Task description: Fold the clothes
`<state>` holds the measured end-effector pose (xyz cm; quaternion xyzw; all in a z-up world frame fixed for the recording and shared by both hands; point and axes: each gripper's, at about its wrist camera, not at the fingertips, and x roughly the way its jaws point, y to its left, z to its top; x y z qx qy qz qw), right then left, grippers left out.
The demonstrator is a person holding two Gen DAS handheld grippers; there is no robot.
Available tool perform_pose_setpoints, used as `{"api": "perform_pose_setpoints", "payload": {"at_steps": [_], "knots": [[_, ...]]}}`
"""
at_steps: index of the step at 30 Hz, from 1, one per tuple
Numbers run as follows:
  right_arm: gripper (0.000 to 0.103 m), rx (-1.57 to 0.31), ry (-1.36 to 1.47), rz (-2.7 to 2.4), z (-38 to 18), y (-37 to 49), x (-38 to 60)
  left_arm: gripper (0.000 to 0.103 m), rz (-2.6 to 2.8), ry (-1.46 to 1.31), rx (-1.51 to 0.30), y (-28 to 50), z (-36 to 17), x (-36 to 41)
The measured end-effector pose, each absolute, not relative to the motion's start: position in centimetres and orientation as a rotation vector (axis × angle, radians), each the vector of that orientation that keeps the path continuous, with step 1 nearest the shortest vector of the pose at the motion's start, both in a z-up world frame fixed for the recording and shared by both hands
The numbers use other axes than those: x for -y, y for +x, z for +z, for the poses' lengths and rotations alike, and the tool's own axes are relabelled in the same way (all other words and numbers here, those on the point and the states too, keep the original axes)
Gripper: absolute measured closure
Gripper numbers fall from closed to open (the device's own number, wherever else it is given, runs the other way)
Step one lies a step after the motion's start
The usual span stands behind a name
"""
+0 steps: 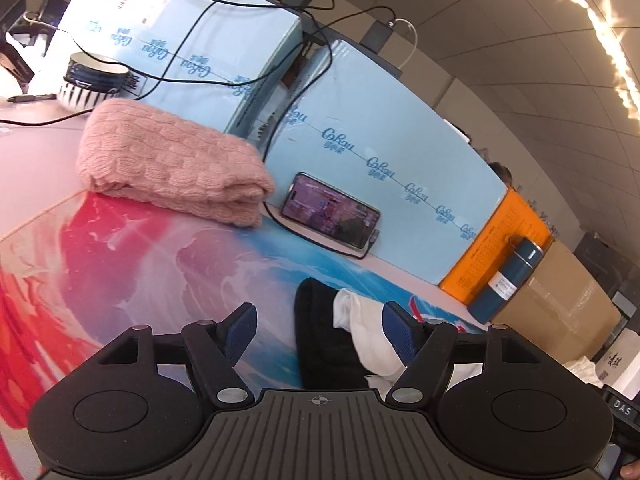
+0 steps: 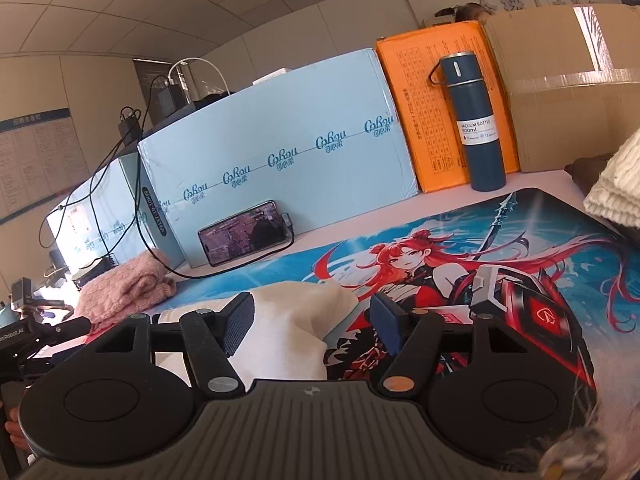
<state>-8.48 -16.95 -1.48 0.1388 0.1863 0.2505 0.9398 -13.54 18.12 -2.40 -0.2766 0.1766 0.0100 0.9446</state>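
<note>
A white garment lies crumpled on the printed desk mat. My right gripper is open, its fingers on either side of this cloth with the pads not pressing. In the left wrist view the white garment rests beside a black piece of fabric. My left gripper is open around both; the white cloth touches the right pad. A folded pink knit sweater sits at the mat's far left corner, and shows in the right view as pink sweater.
Light blue boxes wall the table's back, with a phone leaning on them and cables draped over. A blue flask, an orange box and a cardboard box stand right. A bowl sits far left. Cream knitwear lies right.
</note>
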Motion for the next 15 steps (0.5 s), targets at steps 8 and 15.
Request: {"api": "perform_pose_setpoints", "payload": {"at_steps": [8,15], "knots": [[0.023,-0.431,0.158,0.871,-1.5,-10.9,10.6,0.033,0.076,-0.504,-0.398,-15.3,-3.7,-17.3],[0.017,-0.359,-0.162,1.008,-2.2,-14.2,4.7,0.033,0.069,-0.462,-0.355,-15.4,-2.6,-17.2]]}}
